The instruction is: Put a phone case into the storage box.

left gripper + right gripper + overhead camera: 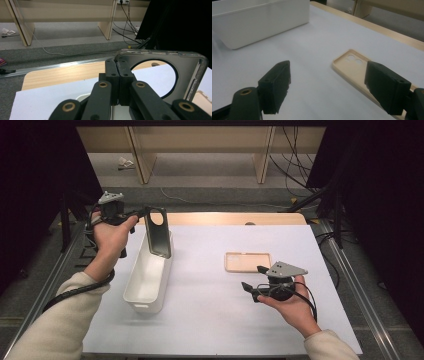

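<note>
We see the left gripper (pixel 141 213) clenched on a dark phone case (pixel 159 233) above the white bin (pixel 145 285); the right gripper (pixel 254 281), released, flanks the beige phone case (pixel 247 261).

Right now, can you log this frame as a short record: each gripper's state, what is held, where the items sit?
left gripper: shut on the dark phone case, pinching its top edge
dark phone case: hanging upright over the white bin
right gripper: open, nothing between the jaws
beige phone case: flat on the white table cover, just beyond the right gripper
white bin: on the cover, left side
</note>
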### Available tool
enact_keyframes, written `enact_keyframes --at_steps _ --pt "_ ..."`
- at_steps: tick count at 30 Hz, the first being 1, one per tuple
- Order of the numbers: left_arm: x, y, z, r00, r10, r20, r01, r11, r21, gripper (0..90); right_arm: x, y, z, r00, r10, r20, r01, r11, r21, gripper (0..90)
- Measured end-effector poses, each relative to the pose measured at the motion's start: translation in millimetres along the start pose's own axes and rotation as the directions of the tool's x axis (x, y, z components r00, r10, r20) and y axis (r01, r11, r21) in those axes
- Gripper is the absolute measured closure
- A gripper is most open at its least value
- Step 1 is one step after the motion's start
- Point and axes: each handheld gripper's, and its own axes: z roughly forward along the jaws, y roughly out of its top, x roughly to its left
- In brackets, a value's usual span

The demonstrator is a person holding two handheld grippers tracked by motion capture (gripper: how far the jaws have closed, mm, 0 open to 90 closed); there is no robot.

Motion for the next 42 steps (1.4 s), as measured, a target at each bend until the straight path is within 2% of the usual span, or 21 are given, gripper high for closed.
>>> enact_keyframes --at_steps 15,42 --pt "8.4 2.7 9.1 0.9995 -0.019 -0.024 0.019 0.9998 -0.005 88.8 -0.6 -0.2 -0.4 1.0 0.003 0.004 -0.003 1.0 0.0 22.1" --pt "19.0 3.7 25.8 0.9979 -0.017 -0.062 0.016 0.9998 -0.009 88.7 -1.8 -0.2 -1.0 0.9999 0.01 0.006 -0.01 1.0 -0.008 21.9"
